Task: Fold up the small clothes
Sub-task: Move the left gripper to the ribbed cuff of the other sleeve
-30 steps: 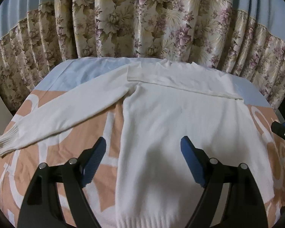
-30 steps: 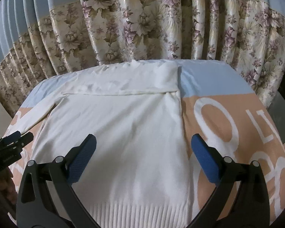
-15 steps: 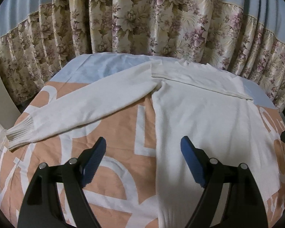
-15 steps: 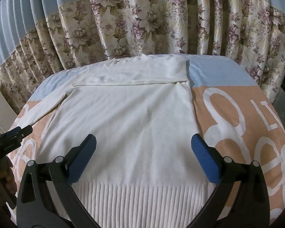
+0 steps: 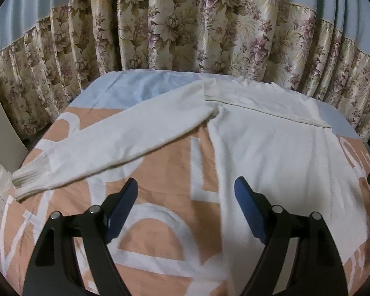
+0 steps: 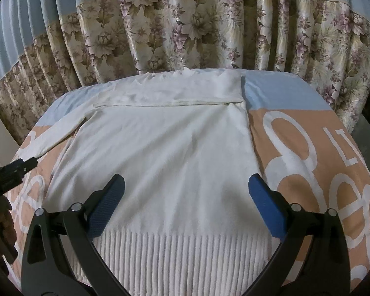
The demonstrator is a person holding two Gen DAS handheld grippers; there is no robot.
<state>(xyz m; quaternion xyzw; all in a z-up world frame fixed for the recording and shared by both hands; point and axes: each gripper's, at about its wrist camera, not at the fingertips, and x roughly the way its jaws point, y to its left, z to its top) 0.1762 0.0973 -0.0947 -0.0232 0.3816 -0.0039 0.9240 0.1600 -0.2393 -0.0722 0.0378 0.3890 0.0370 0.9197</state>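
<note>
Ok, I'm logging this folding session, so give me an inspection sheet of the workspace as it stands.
Surface: bed cover, peach with white letters, pale blue at the far end.
Job's things: white sweater lying flat, one sleeve folded across the chest, the other sleeve stretched out to the side, ribbed hem nearest.
Clutter: nothing seen.
Grippers: left gripper open over the cover beside the sweater; right gripper open above the hem; neither holds anything.
Cables: nothing seen.
Surroundings: floral curtain behind the bed.
</note>
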